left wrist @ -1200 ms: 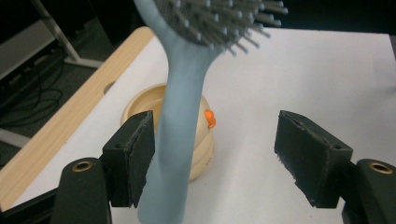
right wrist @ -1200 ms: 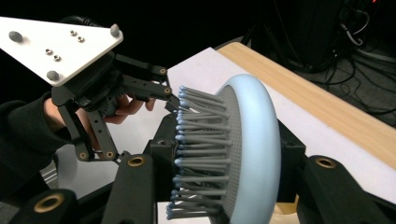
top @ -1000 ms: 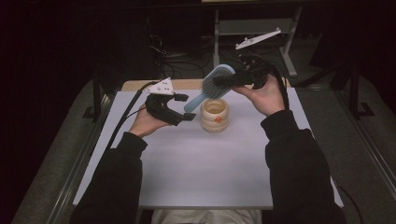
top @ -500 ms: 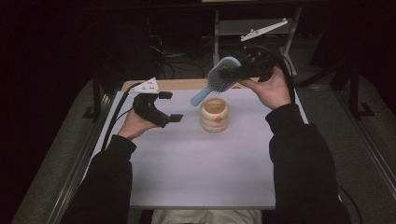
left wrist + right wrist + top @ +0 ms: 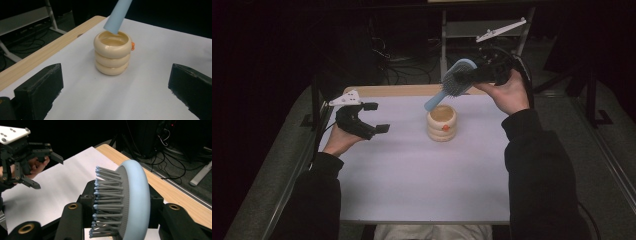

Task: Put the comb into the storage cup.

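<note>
Step in hand, by the look of it: dropping hairbrush (image 5: 455,81) handle-first into ringed cup (image 5: 442,122). Right gripper (image 5: 484,74) clamped on brush head, jaws shut tight either side of it w/ bristles (image 5: 105,202) facing left in right gripper view; brush hangs tilted, handle tip (image 5: 115,18) just over cup mouth, not yet clearly inside.

Left gripper (image 5: 373,117) jaws wide apart, just been opening, nothing betw. them. Cup sits ahead of those jaws, roughly centred betw. them in left gripper view, well clear of both pads. Left hand (image 5: 343,141) off to side on white mat (image 5: 412,185).

Next move prob. calls for: lowering right gripper so handle slides down into cup, tilting brush nearer upright so it doesn't tip cup, then releasing. Left may need to close in & steady cup if it rocks.

Count: 1 hairbrush, 1 cup (3 stacked rings, small orange spot (image 5: 132,46) on side), 2 grippers, 1 mat, 1 wooden table edge (image 5: 402,90).
</note>
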Action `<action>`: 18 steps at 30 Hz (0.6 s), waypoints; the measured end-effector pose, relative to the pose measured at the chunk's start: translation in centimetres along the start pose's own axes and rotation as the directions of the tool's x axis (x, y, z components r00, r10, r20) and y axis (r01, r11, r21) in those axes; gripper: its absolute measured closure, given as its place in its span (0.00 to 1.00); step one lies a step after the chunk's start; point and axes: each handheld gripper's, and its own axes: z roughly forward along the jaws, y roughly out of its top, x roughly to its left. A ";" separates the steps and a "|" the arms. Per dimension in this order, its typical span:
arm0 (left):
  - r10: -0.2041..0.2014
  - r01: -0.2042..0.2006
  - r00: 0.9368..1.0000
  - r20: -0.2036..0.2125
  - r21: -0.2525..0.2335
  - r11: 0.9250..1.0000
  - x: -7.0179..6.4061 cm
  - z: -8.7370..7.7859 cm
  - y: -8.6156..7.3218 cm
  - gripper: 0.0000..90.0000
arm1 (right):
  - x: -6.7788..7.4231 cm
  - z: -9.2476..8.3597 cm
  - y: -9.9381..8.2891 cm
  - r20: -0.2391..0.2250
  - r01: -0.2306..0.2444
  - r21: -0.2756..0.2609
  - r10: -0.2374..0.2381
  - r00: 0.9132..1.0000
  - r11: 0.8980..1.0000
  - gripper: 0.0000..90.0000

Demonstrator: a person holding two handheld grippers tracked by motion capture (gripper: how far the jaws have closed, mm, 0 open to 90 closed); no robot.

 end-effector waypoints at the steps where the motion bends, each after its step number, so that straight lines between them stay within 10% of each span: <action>1: -0.004 0.003 1.000 -0.002 -0.006 1.000 0.1 -0.2 -0.2 0.00 | 0.0 0.0 0.0 0.004 0.002 0.003 -0.002 1.000 1.000 0.60; 18: -0.020 0.018 0.999 -0.030 -0.048 0.999 0.3 -1.8 -2.7 0.00 | -1.1 -0.2 -1.1 0.033 -0.006 0.025 0.005 0.999 1.000 0.60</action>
